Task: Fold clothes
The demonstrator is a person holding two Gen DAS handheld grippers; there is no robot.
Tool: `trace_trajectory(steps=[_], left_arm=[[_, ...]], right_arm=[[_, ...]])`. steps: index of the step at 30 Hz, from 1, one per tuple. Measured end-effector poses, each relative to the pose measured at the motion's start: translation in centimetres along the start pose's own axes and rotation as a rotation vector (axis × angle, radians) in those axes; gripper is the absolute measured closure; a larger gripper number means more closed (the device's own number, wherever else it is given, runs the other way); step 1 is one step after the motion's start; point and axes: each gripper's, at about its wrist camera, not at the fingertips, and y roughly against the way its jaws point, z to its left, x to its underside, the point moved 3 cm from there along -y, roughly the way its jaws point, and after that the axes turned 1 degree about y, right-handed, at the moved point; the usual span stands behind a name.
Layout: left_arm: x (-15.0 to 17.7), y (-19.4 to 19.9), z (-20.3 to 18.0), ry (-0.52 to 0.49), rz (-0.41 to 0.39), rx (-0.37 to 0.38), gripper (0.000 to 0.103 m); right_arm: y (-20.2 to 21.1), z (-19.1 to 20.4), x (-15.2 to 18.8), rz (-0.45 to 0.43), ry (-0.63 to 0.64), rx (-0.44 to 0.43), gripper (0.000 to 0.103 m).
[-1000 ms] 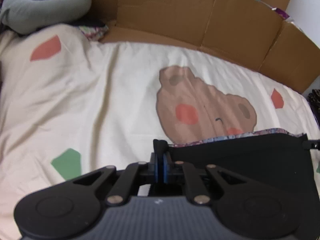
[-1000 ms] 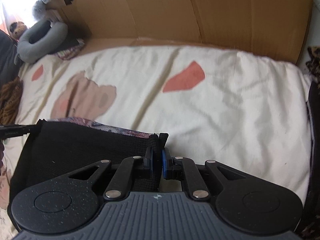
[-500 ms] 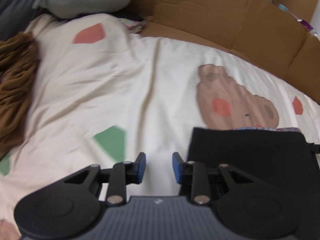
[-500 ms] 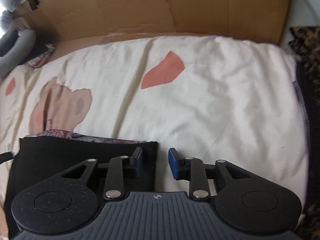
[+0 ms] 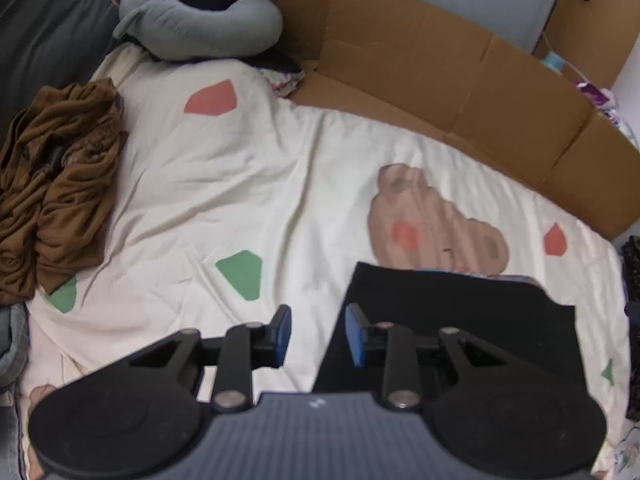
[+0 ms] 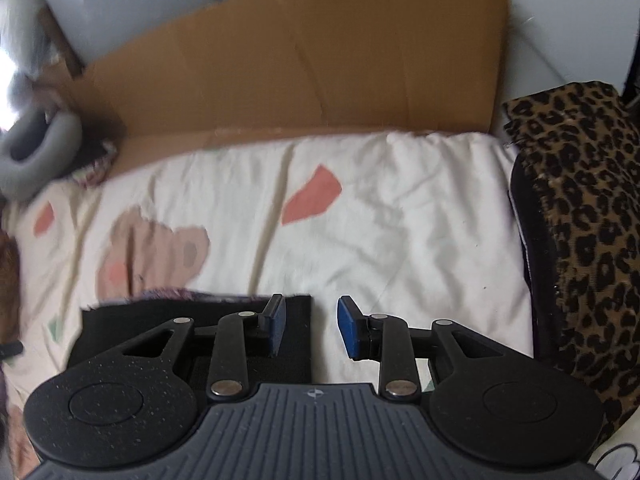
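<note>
Fingers on both tools stand parted with nothing between the blue pads. The left gripper (image 5: 318, 334) hangs above the near left edge of the folded black garment (image 5: 460, 312); its right pad sits over the cloth's edge, its left pad over bare quilt, and whether either touches I cannot tell. The right gripper (image 6: 310, 326) hovers at the opposite side of the same black garment (image 6: 192, 312), its left pad over the cloth's right corner and its right pad over the quilt just beside it.

The garment lies flat as a dark rectangle on the cream quilt (image 5: 240, 184), with a strip of patterned fabric (image 5: 516, 278) peeking out along its far edge. It covers the lower part of a brown bear print (image 5: 432, 220), and red and green patches dot the quilt around it.

Further left, a crumpled brown garment (image 5: 56, 184) is heaped at the quilt's edge. A grey curved pillow (image 5: 192, 28) rests at the far left corner. Flattened cardboard (image 5: 460, 80) stands along the far side of the bed like a low wall. To the right, in the right wrist view, a leopard-print cloth (image 6: 588, 220) sits piled beside the quilt.
</note>
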Motion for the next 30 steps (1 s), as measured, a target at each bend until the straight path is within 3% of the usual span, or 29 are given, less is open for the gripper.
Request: trace_trajectory(steps=[8,13,18,23,30], left_arm=[[0.6,1.0,-2.9,0.039,0.012,0.038,0.066],[2.2,-0.3,-5.2,0.004,0.030,0.080,0.066],[3.5,-2.1,-6.2,0.006,0.038,0.122,0.067],[4.1,-3.5,-7.0,-0.033,0.031,0.147,0.068],[4.3,-5.0,-8.7,-0.097,0.016,0.194,0.068]], right_arm=[[1.1,2.3,1.1,-0.029,-0.042,-0.175,0.068],[0.5,5.2,3.2,-0.018,0.047,-0.246,0.068],[-0.5,7.4,5.6,-0.044,0.221,-0.259,0.068],[-1.8,8.2,7.3,-0.068,0.305,-0.262,0.069],[-3.8,9.9,6.8,-0.043,0.401,-0.274,0.073]])
